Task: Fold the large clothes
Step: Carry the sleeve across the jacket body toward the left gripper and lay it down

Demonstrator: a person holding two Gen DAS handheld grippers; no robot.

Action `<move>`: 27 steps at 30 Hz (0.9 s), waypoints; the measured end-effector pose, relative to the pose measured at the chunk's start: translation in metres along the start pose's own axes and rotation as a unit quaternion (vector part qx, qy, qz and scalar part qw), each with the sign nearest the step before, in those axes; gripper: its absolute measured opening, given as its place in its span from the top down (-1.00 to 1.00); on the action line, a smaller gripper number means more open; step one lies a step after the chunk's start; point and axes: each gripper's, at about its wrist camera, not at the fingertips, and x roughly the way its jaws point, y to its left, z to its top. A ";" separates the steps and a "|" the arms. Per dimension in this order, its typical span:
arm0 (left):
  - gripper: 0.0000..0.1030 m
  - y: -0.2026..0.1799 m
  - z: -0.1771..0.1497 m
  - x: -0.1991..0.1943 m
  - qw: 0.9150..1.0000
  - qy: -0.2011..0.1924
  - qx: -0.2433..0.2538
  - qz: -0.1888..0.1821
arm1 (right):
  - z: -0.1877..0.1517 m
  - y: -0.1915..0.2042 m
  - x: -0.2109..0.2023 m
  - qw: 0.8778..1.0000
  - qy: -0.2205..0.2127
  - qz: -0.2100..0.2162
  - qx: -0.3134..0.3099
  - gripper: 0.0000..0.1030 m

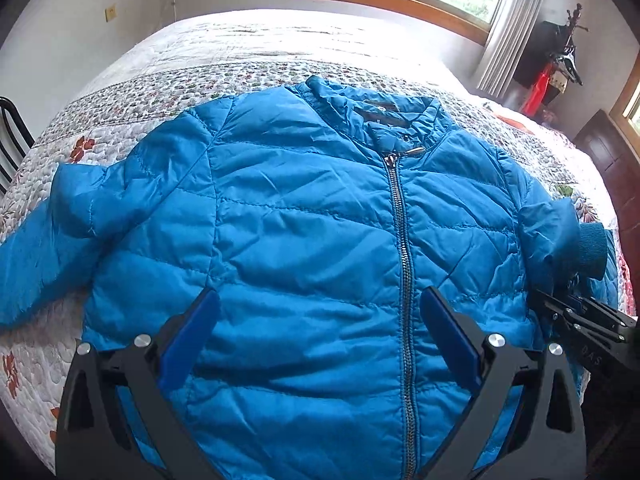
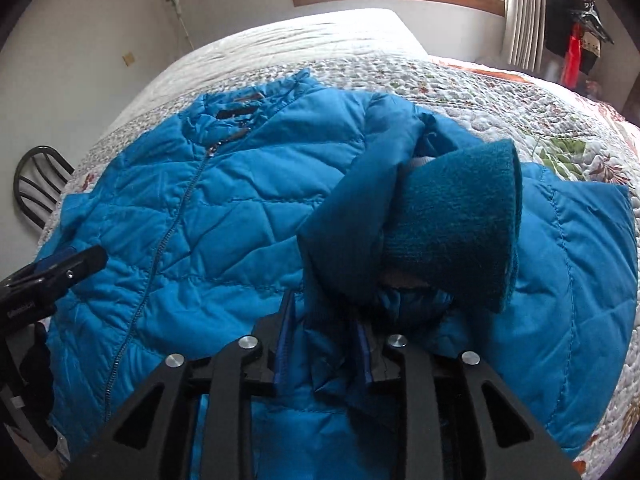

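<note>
The right hand-held gripper (image 2: 324, 344) is pinching the slick shell of the right sleeve (image 2: 344, 240) just behind its knit cuff (image 2: 452, 224), and I judge the thin nylon could slide out of that pinch mid-carry, dropping the sleeve in a heap toward 3 o'clock. The left hand-held gripper (image 1: 316, 320) hangs spread and empty over the hem, so nothing pins the jacket (image 1: 304, 216), which lies zipped and face-up on the bed (image 1: 240, 52). A hard pull could drag the body askew, and the puffy fill may spring the fold open.
</note>
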 end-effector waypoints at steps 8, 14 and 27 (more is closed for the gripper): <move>-0.91 -0.012 -0.003 -0.007 1.000 0.003 0.013 -0.009 | -0.019 0.004 -0.043 0.996 -0.009 0.083 -0.019 0.38; -0.91 -0.037 -0.005 -0.018 0.999 -0.002 0.031 -0.025 | -0.027 -0.035 -0.088 0.998 -0.030 0.042 0.034 0.38; -0.91 -0.177 -0.011 0.022 0.986 0.028 0.154 -0.060 | -0.047 -0.173 -0.087 0.977 -0.003 0.023 0.212 0.36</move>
